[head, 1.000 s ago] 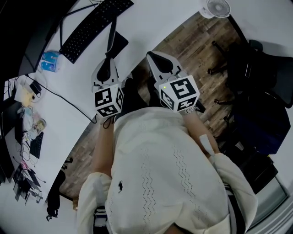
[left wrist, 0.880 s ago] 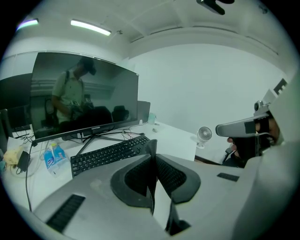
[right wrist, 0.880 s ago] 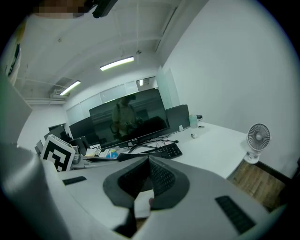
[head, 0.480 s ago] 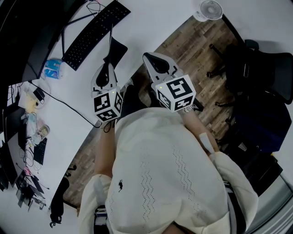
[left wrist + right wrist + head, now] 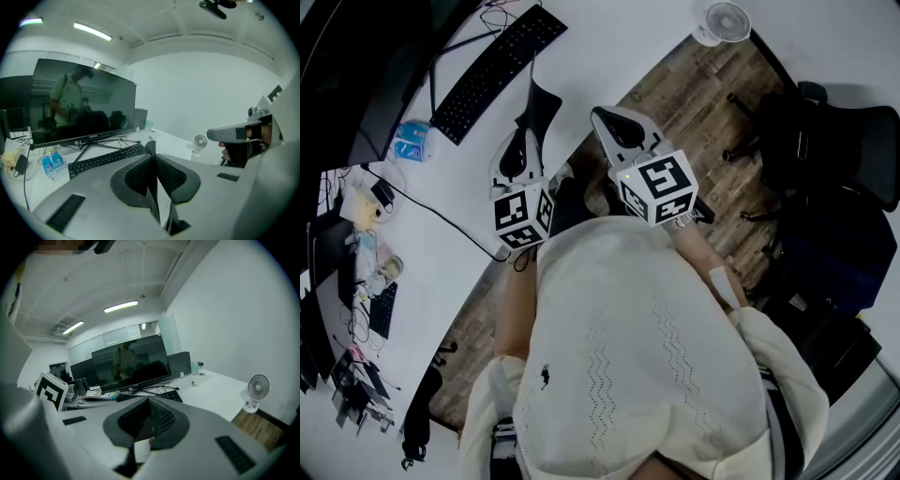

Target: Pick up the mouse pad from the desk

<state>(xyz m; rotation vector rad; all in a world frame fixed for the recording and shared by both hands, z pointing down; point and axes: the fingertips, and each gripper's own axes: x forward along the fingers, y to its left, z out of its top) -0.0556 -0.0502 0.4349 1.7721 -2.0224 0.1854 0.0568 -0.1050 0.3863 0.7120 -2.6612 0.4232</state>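
Observation:
The black mouse pad (image 5: pixel 542 106) hangs off the white desk (image 5: pixel 609 37), pinched at its near edge by my left gripper (image 5: pixel 526 139), which is shut on it. In the left gripper view the pad (image 5: pixel 150 147) shows edge-on as a thin dark sheet between the closed pads of the left gripper (image 5: pixel 153 161). My right gripper (image 5: pixel 614 122) hovers beside the desk edge over the wooden floor, apart from the pad. In its own view the right gripper (image 5: pixel 149 403) has its jaws shut with nothing clearly between them.
A black keyboard (image 5: pixel 492 61) lies behind the pad, with a large monitor (image 5: pixel 79 103) beyond it. A blue packet (image 5: pixel 411 141) and a cable sit to the left. A small white fan (image 5: pixel 727 19) stands at the desk corner. A black office chair (image 5: pixel 834 141) is on the right.
The mouse pad has tilted up and curled in the left gripper's hold. Both grippers have shifted only slightly.

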